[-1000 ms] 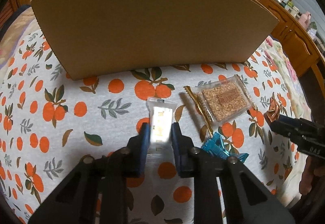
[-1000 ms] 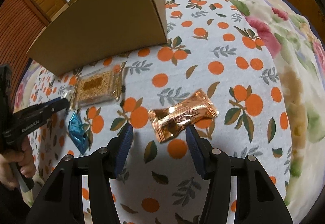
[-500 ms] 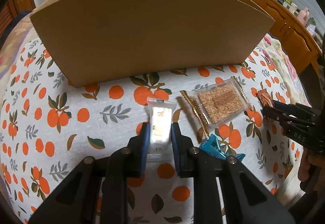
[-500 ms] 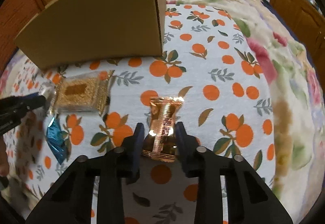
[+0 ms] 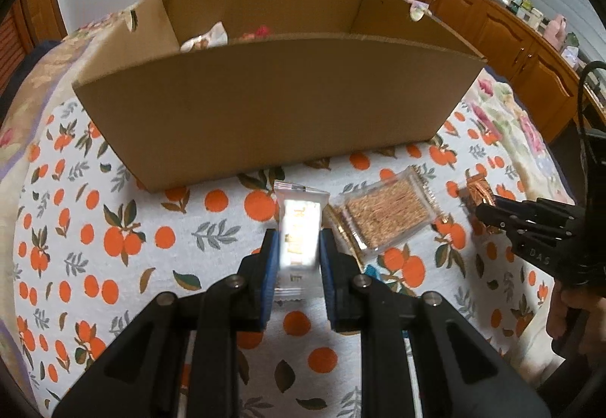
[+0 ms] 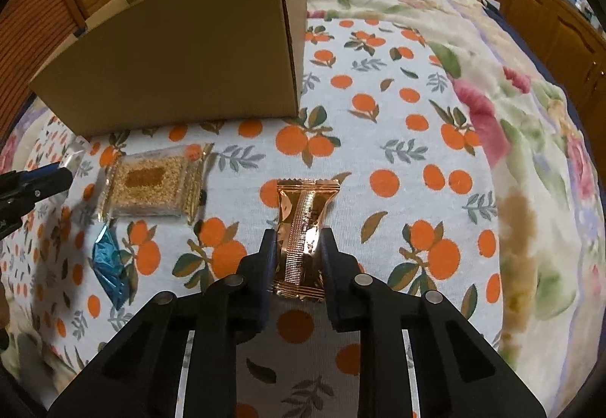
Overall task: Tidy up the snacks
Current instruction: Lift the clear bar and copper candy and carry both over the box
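Left gripper (image 5: 297, 259) clamped on the white snack packet (image 5: 299, 234), right gripper (image 6: 297, 255) closing on the copper foil packet (image 6: 303, 224), both near the cardboard box (image 5: 265, 115); light, crinkly, slippery, so pinch mid-body.

The only lettering that reads clearly is "DAS", in pale capitals on the black body of the right gripper (image 5: 488, 211), at the right edge of the left wrist view. The white snack packet (image 5: 299, 240) held between the near fingers carries gold print, but glare and blur leave it unreadable. The sesame bar packet (image 6: 151, 185) has a brown label patch too small to read.
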The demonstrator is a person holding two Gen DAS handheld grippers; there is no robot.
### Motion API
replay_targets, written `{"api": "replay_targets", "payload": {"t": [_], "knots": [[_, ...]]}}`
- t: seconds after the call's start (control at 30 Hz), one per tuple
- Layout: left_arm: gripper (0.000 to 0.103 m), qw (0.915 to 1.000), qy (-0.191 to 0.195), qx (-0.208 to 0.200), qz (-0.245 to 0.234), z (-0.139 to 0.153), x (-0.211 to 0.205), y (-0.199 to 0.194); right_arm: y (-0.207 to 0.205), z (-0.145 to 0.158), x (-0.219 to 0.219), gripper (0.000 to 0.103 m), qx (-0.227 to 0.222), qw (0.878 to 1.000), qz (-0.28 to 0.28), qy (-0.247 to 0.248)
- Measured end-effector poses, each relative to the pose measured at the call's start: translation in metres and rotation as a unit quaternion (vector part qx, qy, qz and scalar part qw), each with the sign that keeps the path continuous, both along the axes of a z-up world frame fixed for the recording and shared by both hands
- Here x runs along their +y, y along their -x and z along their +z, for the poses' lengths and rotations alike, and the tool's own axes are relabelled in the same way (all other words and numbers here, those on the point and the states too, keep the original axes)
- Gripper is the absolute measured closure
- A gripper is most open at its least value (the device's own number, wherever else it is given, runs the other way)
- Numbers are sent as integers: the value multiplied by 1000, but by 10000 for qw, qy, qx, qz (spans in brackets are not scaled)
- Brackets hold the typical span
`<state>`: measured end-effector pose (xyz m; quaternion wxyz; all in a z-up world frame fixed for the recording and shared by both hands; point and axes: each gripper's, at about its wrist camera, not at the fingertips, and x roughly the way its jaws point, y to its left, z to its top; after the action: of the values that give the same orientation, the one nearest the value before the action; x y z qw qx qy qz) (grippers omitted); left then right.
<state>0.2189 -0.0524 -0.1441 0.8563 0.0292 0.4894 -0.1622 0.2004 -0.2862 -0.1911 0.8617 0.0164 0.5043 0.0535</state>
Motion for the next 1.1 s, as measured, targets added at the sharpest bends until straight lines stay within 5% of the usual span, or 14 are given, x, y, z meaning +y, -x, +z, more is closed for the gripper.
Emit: {"api": "replay_targets", "payload": {"t": [1.1], "knots": [[84, 9931, 239, -1145, 104, 103, 27, 11, 31, 96, 25, 83, -1250, 9900, 567, -328]]}}
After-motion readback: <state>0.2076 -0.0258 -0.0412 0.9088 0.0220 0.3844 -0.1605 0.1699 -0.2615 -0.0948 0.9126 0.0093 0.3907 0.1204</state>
